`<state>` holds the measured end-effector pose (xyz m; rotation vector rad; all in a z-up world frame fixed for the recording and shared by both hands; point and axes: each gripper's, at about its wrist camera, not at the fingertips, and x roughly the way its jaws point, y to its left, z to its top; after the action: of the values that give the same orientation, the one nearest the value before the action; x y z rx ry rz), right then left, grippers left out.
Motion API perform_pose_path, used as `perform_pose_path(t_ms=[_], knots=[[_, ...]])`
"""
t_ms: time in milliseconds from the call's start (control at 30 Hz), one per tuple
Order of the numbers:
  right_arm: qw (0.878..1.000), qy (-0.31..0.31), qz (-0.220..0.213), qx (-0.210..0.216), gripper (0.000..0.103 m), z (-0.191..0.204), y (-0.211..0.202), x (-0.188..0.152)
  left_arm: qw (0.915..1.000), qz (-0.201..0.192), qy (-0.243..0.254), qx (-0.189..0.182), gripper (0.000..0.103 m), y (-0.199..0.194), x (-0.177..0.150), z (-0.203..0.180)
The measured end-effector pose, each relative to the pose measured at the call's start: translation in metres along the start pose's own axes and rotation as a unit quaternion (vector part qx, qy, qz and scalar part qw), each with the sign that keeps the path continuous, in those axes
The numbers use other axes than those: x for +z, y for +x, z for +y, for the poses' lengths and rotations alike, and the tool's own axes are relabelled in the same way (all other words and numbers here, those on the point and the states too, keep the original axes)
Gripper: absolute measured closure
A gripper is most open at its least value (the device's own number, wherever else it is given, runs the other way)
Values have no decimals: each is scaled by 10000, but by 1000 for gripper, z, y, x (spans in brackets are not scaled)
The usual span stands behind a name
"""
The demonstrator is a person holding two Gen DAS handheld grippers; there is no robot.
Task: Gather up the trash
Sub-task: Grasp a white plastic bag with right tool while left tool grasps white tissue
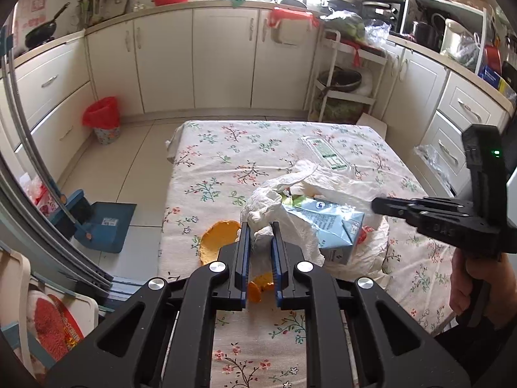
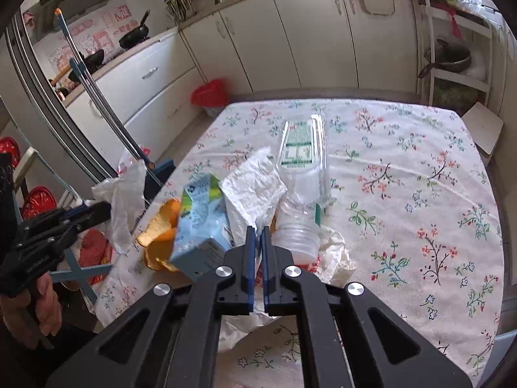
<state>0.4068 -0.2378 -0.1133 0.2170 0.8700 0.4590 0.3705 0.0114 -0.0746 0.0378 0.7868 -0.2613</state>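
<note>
We have the left gripper [image 1: 261, 236] pinching the white plastic bag [image 1: 278, 207] at lower centre, right gripper [image 2: 257, 241] clamped on its other edge. Milk carton [image 1: 326, 226], orange peel [image 1: 215, 242] and clear bottle [image 2: 303, 148] crowd the bag on the floral worktop [image 1: 226, 161]. Red-lined bin [image 1: 103, 119] sits left, on the floor.

Tablecloth [image 2: 404, 174]: woven cloth, matt, floral print, creased. Bag [image 1: 290, 223]: thin white plastic film, crinkled, semi-translucent. Carton [image 1: 326, 223]: coated paperboard, slight sheen, dented. Bottle [image 2: 303, 161]: clear plastic, glossy, crushed, paper-look label. Peel [image 1: 216, 236]: orange, dull, pitted. Left gripper [image 1: 261, 239] & right gripper [image 2: 257, 236]: matt black plastic, blue rubbery pads, shiny metal pins. Cabinets [image 1: 223, 58]: smooth cream fronts, satin, metal handles. Floor tiles [image 1: 139, 148]: glazed, smooth.
</note>
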Motion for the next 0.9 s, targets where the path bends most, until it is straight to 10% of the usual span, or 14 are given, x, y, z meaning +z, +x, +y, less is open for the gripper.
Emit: perform_pose_path(t_ms=[900], knots=[[9734,503,-1908,1165,100,-3,-143,-18,9970,-615,430,191,92,-76,-36,-41]])
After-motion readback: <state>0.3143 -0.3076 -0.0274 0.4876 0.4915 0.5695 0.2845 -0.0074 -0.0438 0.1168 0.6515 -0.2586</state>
